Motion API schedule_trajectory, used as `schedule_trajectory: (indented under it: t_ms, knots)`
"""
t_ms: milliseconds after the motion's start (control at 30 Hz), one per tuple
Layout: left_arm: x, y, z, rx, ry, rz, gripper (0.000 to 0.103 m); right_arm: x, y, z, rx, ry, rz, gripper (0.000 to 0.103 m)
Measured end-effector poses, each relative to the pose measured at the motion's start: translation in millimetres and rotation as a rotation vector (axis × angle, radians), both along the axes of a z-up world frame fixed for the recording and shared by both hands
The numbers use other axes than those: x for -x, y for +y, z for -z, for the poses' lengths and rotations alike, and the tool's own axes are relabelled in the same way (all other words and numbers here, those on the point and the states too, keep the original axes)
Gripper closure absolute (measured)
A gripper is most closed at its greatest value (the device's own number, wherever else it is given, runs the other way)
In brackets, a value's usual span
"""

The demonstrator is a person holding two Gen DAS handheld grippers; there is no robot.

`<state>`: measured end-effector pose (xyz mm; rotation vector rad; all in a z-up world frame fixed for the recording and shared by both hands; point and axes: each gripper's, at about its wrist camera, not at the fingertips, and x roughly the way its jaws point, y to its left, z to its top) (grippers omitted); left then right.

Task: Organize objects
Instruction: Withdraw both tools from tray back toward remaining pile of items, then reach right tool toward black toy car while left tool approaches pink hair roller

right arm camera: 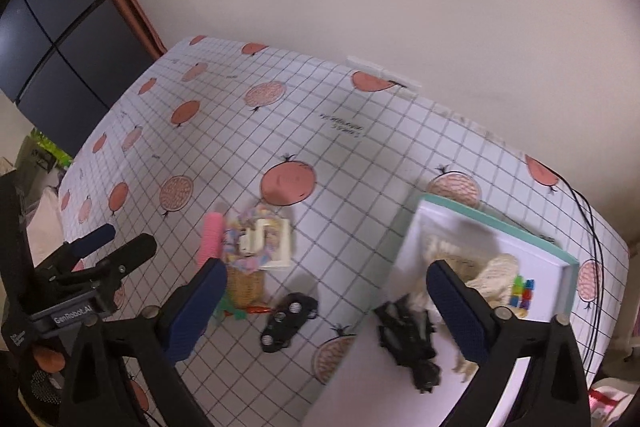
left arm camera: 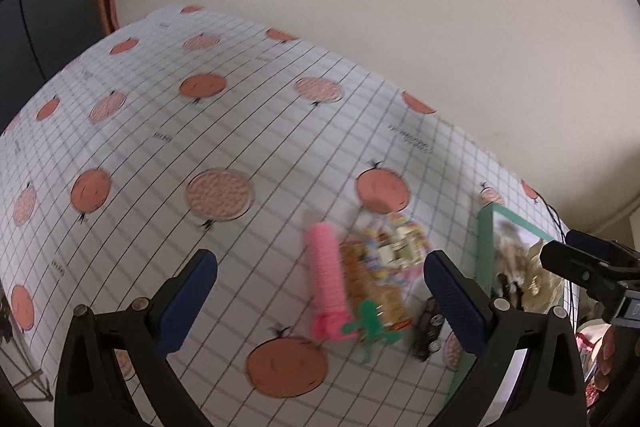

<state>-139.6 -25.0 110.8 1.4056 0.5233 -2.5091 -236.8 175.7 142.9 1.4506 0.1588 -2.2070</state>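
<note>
The left tool hung open and empty over the checked table, its blue pads wide apart, and between them, lower centre of the left view, lay the loose pile still to be sorted: a pink roll, a patterned snack packet with a small cream plastic piece on top, a green cut-out at the packet's near end and a black toy car just beside it. The right tool was likewise open and held nothing; it hovered at the lower centre of its view, over the near edge of the green-rimmed tray at the right. The tray already held a black toy, some cream-coloured stuff and a cluster of small coloured blocks. The step in hand looked like picking the next piece from the pile, probably with the left tool. To do it well the tool should come down over one thing only, the roll across its narrow width or the car across its body, and close squarely. The things touched or overlapped, so a careless closing could catch the packet too or knock the cream piece off. Both views were blurred, so finer detail could not be told. A black cable ran along the table's right edge, and the other tool stood close at the frame's side, so the carrying path to the tray needed care.
</note>
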Motion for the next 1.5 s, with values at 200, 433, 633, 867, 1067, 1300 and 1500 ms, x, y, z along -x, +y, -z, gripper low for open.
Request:
schedule_trajectory:
  t_ms: [200,433,633,867,1067,1300,1500]
  knots:
    - [-4,-22,14,-0.068,-0.058,-0.028,0.000,-5,-23,11,-0.012,-0.055,-0.011,0.019]
    - [-6,-39,25,-0.125,-0.059,-0.060,0.000,-4,-41,32,-0.007,-0.131,0.013,0.027]
    - [3,-45,40,-0.168,-0.057,-0.068,0.000,-4,-46,52,-0.014,-0.191,0.038,0.038]
    - [10,-41,56,-0.202,-0.067,-0.048,0.004,-7,-44,78,-0.026,-0.263,0.056,0.048]
    - [19,-30,62,-0.210,-0.064,-0.011,0.005,-9,-40,92,-0.035,-0.292,0.068,0.055]
    - [25,-24,75,-0.199,-0.103,0.006,0.026,-11,-39,102,-0.040,-0.306,0.070,0.059]
    - [29,-20,80,-0.194,-0.117,0.027,0.033,-11,-36,110,-0.043,-0.319,0.074,0.060]
